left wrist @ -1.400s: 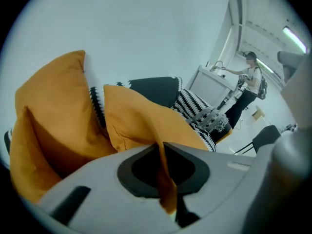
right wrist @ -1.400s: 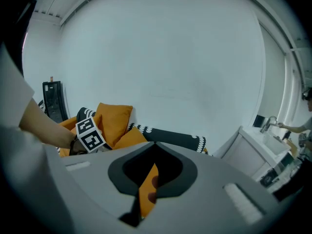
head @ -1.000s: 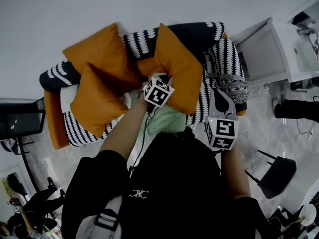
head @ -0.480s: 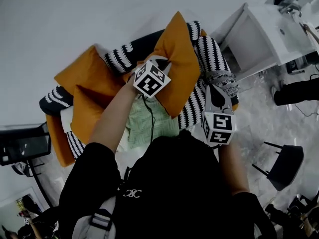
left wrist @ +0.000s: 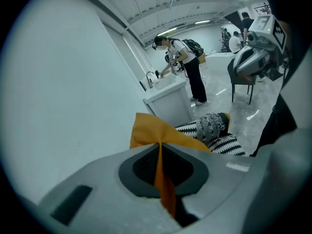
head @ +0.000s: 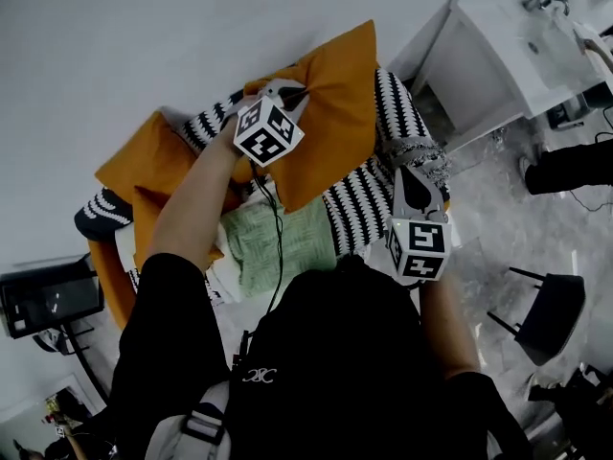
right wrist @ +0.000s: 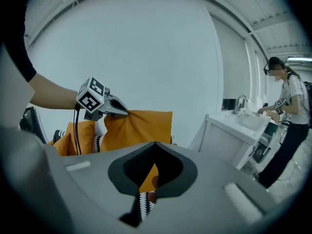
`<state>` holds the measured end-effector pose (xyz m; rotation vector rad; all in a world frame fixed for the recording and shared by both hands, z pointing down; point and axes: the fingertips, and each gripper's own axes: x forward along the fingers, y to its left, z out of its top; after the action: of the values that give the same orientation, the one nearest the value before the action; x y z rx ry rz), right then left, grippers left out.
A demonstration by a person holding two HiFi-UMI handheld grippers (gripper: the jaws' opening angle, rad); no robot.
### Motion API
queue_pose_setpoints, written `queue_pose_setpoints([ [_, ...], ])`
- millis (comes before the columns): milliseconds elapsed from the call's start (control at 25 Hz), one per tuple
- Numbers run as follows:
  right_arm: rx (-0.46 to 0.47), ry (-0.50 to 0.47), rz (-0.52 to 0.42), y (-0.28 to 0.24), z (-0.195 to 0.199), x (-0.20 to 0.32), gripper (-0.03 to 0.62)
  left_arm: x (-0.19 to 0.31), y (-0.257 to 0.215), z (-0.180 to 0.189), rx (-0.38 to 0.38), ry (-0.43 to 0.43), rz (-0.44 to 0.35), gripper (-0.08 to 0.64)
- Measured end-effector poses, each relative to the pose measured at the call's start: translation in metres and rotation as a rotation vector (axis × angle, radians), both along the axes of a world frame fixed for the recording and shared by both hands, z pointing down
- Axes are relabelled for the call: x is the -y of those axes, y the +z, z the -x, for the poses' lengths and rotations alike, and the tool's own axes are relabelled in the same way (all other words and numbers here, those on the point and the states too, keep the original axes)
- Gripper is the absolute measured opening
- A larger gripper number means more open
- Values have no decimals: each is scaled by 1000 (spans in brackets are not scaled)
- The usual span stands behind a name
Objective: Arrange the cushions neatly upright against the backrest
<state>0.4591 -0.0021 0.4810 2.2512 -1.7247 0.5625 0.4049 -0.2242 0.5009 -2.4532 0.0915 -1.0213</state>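
Note:
An orange cushion (head: 330, 113) stands at the right end of the black-and-white patterned sofa (head: 369, 195), up against the backrest. My left gripper (head: 297, 92) is shut on its top corner; the orange fabric (left wrist: 161, 135) runs down between the closed jaws. Two more orange cushions (head: 144, 171) lean at the sofa's left end. A green cushion (head: 278, 242) lies flat on the seat. My right gripper (head: 414, 182) hovers over the right armrest with its jaws together (right wrist: 155, 147). Striped fabric shows in their slit, and whether it is pinched I cannot tell.
A grey fringed throw (head: 420, 151) hangs on the right armrest. A white sink cabinet (head: 498, 65) stands right beside the sofa, with a person (left wrist: 187, 62) at it. A dark chair (head: 551, 314) is at the right, a black screen (head: 48, 295) at the left.
The left gripper has carried the orange cushion by its corner up and back to the right end of the backrest. The right gripper has stayed over the armrest.

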Motion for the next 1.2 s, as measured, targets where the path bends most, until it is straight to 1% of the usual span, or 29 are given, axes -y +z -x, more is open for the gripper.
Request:
queue_pose_setpoints([
  [160,6,9,37,12,-19,0,9,24,33,-15,8,-15,7,12],
  [320,11,7,79,25,-33,3,9,57,79,-22,42,-78,-15,12],
  [400,10,2,95,30,-41,7,9,82,99,-21,87,-128,-53,12],
  [480,9,-4,104,34,-47,13,9,109,111,-18,137,-176,-111,14],
  [600,6,-18,119,39,-47,17,9,136,123,-7,207,-218,-187,19],
  [680,5,-30,130,42,-44,20,9,151,128,3,223,-284,-200,50],
  [760,7,-43,138,44,-39,23,9,165,128,14,191,-392,-159,100],
  [840,8,-58,142,46,-36,27,9,172,123,22,133,-466,-116,162],
  [920,9,-72,141,47,-32,30,9,170,115,25,81,-486,-80,219],
  [1000,10,-85,136,46,-28,34,9,162,106,29,35,-496,-38,258],
  [1080,7,-103,124,43,-22,39,9,156,92,35,-43,-535,2,264],
  [1160,2,-121,109,38,-13,44,9,149,72,45,-155,-602,41,255],
  [1200,0,-129,101,35,-9,47,9,145,61,52,-207,-640,56,200],
])
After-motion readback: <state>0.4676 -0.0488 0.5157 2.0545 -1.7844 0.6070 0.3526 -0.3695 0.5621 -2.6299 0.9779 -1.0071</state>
